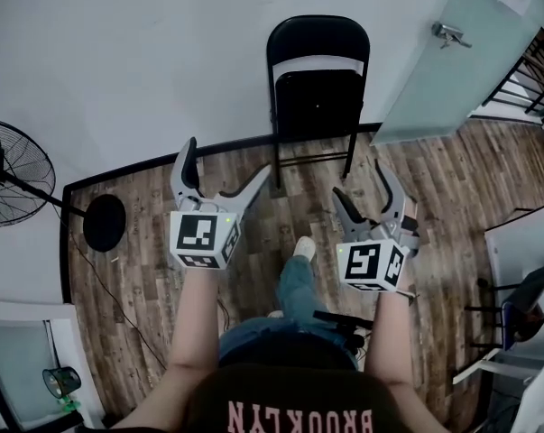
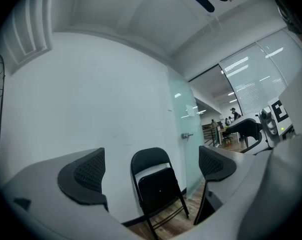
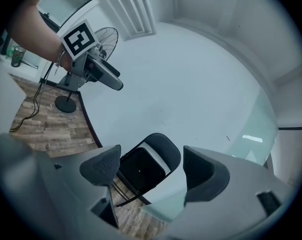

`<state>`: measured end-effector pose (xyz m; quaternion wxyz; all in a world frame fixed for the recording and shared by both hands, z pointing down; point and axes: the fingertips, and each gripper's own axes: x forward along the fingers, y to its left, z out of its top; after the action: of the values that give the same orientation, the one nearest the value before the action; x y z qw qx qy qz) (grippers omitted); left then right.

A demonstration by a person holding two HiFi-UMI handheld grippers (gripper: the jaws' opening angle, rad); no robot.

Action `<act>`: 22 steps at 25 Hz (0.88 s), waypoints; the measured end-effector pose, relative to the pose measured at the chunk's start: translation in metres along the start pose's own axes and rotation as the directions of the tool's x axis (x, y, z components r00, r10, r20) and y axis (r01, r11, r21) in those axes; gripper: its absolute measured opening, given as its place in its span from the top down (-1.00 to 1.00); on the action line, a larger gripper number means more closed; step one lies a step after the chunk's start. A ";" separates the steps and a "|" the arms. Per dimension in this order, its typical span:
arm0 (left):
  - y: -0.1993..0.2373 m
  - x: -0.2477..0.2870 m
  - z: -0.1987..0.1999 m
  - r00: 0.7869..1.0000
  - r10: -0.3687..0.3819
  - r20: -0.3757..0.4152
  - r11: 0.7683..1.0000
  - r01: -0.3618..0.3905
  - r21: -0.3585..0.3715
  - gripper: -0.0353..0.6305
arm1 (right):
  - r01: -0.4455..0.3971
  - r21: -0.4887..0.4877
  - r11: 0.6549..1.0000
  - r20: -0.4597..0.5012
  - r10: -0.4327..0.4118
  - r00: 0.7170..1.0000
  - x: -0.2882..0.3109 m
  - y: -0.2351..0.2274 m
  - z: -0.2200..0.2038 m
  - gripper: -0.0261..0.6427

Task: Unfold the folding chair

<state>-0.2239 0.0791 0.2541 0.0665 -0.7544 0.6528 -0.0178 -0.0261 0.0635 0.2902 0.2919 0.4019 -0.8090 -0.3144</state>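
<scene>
Folding chair [image 1: 318, 97]: folded, upright against wall [image 1: 145, 52].
My left gripper [image 1: 228, 159]: jaws apart, empty, short of chair.
My right gripper [image 1: 359, 179]: likewise.
Risk: one-sided pull may topple chair.

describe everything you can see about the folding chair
The folding chair is black, with a thin metal-looking tube frame, a rounded backrest on top and the seat panel folded up flat beneath it. It is folded shut, standing upright against the white wall, feet on the wood-plank floor, a crossbar low between the legs. Nothing else touches it.
</scene>
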 end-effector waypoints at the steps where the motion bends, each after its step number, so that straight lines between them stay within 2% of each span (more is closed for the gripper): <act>1: 0.003 0.011 0.000 1.000 0.002 0.000 1.000 -0.002 0.001 -0.82 | -0.003 0.004 1.000 0.003 0.003 1.000 0.011 -0.005 -0.002 -0.22; 11: 0.034 0.143 0.003 0.999 0.034 -0.012 0.999 -0.034 0.021 -0.82 | -0.035 0.014 0.999 0.035 0.035 0.999 0.136 -0.078 -0.027 -0.22; 16: 0.040 0.221 0.000 0.999 0.006 -0.037 0.998 -0.004 0.066 -0.82 | -0.060 0.053 0.997 0.040 0.058 0.998 0.202 -0.108 -0.054 -0.22; 22: 0.048 0.301 -0.005 0.999 -0.002 -0.041 0.997 0.006 0.083 -0.82 | -0.073 0.066 0.995 0.028 0.072 0.997 0.264 -0.140 -0.082 -0.22</act>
<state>-0.2270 -0.2253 0.2354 0.0842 -0.7518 0.6512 -0.0605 -0.0352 -0.2464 0.2957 0.2790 0.3778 -0.8368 -0.2814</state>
